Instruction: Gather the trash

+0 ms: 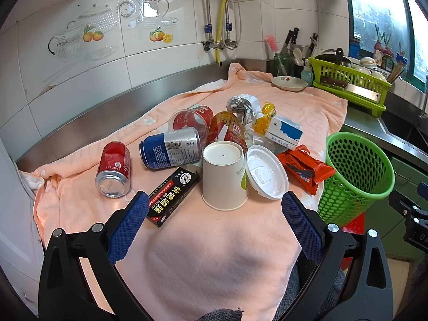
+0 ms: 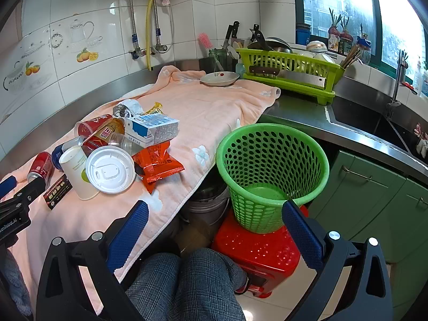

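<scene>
Trash lies on a peach towel [image 1: 208, 254]: an upturned paper cup [image 1: 224, 176], a white lid [image 1: 266, 171] leaning on it, a black box [image 1: 174, 195], a red can [image 1: 113, 171], a blue can [image 1: 171, 147], an orange wrapper [image 1: 307, 167] and a blue-white carton [image 1: 285, 132]. My left gripper [image 1: 214, 214] is open and empty, just short of the cup. My right gripper [image 2: 214, 219] is open and empty, off the counter edge beside the empty green basket [image 2: 272, 171]. The cup [image 2: 77, 171] and the lid [image 2: 109, 169] also show in the right wrist view.
The basket stands on a red stool [image 2: 256, 254] below the counter. A green dish rack [image 2: 289, 75] with a cleaver, a plate [image 2: 219, 79] and a knife holder stand at the back. A sink [image 2: 374, 125] is at the right. The person's knees [image 2: 187, 281] are below.
</scene>
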Demonstrator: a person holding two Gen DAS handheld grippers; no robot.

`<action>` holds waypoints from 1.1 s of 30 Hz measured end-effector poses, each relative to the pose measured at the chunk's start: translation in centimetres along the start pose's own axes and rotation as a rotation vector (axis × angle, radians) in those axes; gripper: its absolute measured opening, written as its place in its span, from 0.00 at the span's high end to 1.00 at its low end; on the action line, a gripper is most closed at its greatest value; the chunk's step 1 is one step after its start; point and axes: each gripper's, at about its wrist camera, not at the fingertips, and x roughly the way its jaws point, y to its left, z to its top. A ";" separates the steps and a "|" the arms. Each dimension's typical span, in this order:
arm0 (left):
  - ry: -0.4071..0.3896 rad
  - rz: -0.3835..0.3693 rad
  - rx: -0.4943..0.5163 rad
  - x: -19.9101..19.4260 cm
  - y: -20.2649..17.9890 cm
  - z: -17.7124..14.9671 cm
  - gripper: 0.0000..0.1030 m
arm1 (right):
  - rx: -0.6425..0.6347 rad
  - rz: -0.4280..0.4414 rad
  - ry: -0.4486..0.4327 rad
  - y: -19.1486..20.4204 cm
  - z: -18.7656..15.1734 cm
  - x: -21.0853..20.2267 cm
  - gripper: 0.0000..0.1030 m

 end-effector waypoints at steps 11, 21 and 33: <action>0.001 -0.001 0.002 0.1 -0.2 -0.1 0.05 | -0.002 0.001 0.004 0.2 -0.1 0.4 0.06; 0.004 -0.002 -0.003 0.3 0.2 0.1 0.05 | -0.005 0.005 0.009 0.2 -0.2 0.6 0.06; 0.003 -0.001 -0.003 0.3 0.3 0.3 0.05 | -0.006 0.004 0.009 0.2 -0.2 0.6 0.06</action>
